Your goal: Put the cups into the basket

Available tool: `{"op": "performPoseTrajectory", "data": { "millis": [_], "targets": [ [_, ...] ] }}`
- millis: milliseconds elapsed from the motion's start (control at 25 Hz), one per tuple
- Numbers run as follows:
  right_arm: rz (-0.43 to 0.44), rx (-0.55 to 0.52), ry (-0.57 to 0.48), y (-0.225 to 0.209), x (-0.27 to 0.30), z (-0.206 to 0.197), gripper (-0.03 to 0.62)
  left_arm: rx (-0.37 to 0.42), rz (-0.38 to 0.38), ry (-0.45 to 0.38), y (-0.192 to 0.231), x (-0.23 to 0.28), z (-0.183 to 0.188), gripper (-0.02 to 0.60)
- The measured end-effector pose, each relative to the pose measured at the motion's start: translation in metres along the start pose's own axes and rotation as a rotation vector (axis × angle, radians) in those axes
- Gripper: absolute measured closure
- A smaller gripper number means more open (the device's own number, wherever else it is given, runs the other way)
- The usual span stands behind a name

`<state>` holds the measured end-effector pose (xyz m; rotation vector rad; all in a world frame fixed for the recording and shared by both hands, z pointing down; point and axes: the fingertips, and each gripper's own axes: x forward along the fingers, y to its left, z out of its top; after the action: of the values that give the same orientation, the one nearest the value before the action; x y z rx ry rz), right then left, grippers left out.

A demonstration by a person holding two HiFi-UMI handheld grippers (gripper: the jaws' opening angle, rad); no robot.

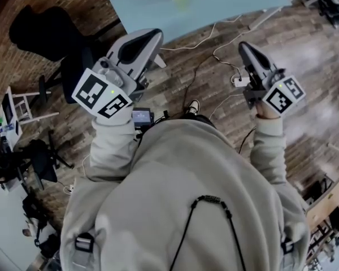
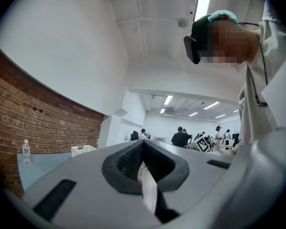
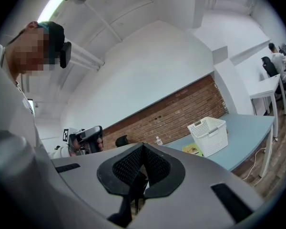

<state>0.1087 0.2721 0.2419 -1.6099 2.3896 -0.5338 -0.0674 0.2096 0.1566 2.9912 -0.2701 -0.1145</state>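
No cup shows in any view. The white slatted basket [image 3: 209, 135] stands on the pale blue table [image 3: 248, 137] by the brick wall, and it is small and far off in the left gripper view [image 2: 83, 150]. My left gripper [image 1: 154, 34] is held level in front of my chest, its jaws closed together with nothing between them [image 2: 142, 143]. My right gripper [image 1: 242, 45] is also held level, short of the table's near edge [image 1: 175, 16]. Its jaws meet with nothing in them [image 3: 143, 147].
A water bottle [image 2: 25, 149] and a yellow-green flat item [image 3: 193, 150] sit on the table near the basket. Cables [image 1: 214, 52] run over the wooden floor under my grippers. A black office chair [image 1: 51, 35] stands to my left. Several people stand in the far room [image 2: 183, 137].
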Motion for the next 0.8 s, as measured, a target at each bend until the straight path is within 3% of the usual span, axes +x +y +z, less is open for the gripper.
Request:
{"op": "performPoseTrajectory", "data": {
  "millis": [200,520,800],
  "targets": [
    [-0.004,0.055,-0.023,-0.035,-0.008,0.003,0.583,0.008,-0.005,0.03,0.003,0.032,-0.001,0.583],
    [0.0,0.019,-0.017,-0.057,0.012,0.018,0.583,-0.008,-0.032,0.017,0.023,0.061,-0.002,0.584],
    [0.007,0.002,0.001,-0.089,0.057,0.037,0.583,0.001,-0.07,-0.021,0.077,0.102,0.01,0.583]
  ]
}}
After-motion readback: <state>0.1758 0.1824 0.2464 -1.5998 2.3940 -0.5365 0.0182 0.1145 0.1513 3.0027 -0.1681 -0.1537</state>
